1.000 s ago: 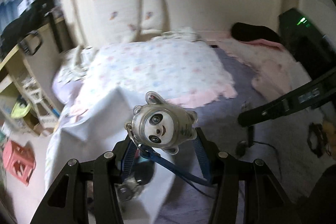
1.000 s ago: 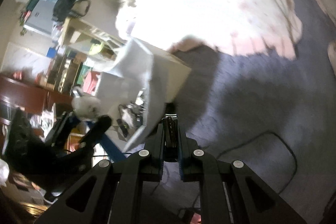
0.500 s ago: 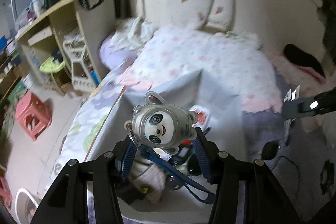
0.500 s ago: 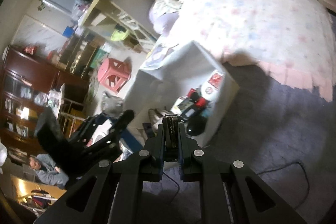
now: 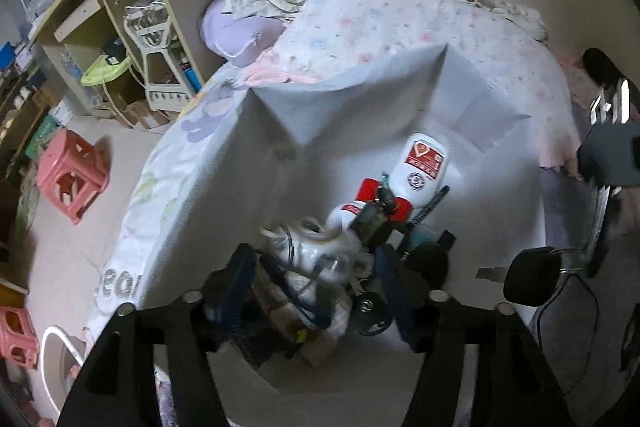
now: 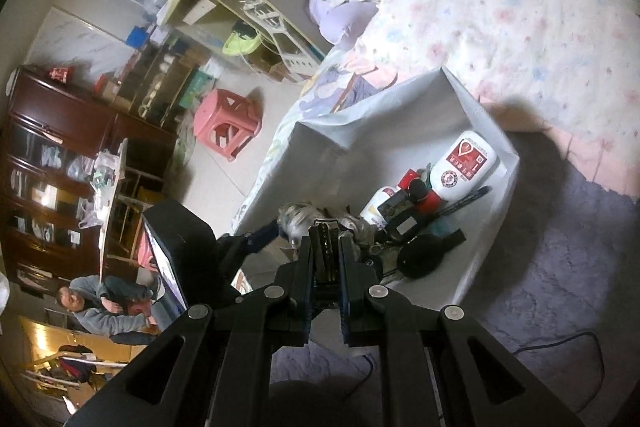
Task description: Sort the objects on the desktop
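- My left claw hangs over the open white box; its jaws have just been opening, and the panda toy sits blurred between the blue fingers. I cannot tell whether the pads touch it.
- A second ago the panda stood upright, face to the camera, gripped over the bed; now it lies tipped, face out of sight, its long axis roughly across the jaws, low over the clutter in the box.
- My right claw has its jaws together with nothing between them, hovering just beside the left claw at the box's near edge.
- In the box, just past the panda, a black round thing lies at the right, with tangled small items I cannot make out.
- Further in lies a white bottle, long axis diagonal, red cap pointing toward my claws, base toward the far corner.
- Since the earlier frame the left view has swung down from the bed to look into the box.
- Beyond the box lies the bed; a pink stool stands on the floor at left.
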### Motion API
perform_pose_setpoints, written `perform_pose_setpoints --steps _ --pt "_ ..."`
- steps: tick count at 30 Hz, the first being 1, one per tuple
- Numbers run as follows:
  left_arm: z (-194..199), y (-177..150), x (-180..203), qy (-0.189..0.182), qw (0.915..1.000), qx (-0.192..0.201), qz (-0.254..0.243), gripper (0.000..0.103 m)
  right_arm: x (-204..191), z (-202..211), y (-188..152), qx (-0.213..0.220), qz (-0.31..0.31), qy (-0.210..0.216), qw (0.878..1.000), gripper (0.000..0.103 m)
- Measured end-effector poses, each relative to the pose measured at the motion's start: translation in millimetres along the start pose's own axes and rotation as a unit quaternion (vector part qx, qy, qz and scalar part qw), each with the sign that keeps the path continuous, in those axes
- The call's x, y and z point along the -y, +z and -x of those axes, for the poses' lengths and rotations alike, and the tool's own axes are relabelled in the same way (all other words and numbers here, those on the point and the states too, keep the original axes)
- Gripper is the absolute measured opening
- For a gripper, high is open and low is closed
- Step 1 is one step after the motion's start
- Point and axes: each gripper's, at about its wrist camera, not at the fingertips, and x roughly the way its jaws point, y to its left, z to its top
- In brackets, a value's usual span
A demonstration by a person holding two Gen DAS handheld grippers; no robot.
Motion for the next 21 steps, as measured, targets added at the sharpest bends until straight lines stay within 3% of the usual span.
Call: perform_pose_setpoints --steps 2,6,12,14,16,21 --pt "5.5 1.4 -0.4 0.001 1.0000 0.006 0.005 0.073 4.8 -5.0 1.2 -0.003 -0.007 -0.004 1.000 0.011" --pt "14.3 1.8 3.3 -0.018 0.9997 0.017 -0.003 0.074 20.5 -18.5 1.4 -0.012 -0.030 -0.002 0.999 0.012" --pt "10.2 3.0 18.7 -0.015 0.9995 0.008 -0.028 0.074 38.7 -30.4 0.8 -0.009 -0.059 0.017 0.998 0.024" --pt "10.5 4.0 23.1 -0.016 0.9992 0.009 -0.035 0.075 42.4 -28.0 0.8 0.000 -0.065 0.031 0.997 0.046" --pt "12.1 4.8 26.9 -0.019 0.9990 0.012 -0.039 0.075 43.1 -22.6 0.1 0.014 -0.065 0.027 0.997 0.060" --pt "14.2 7.0 31.3 -0.015 0.9991 0.014 -0.037 0.075 46.5 -11.4 -1.5 0.025 -0.065 0.023 0.997 0.061"
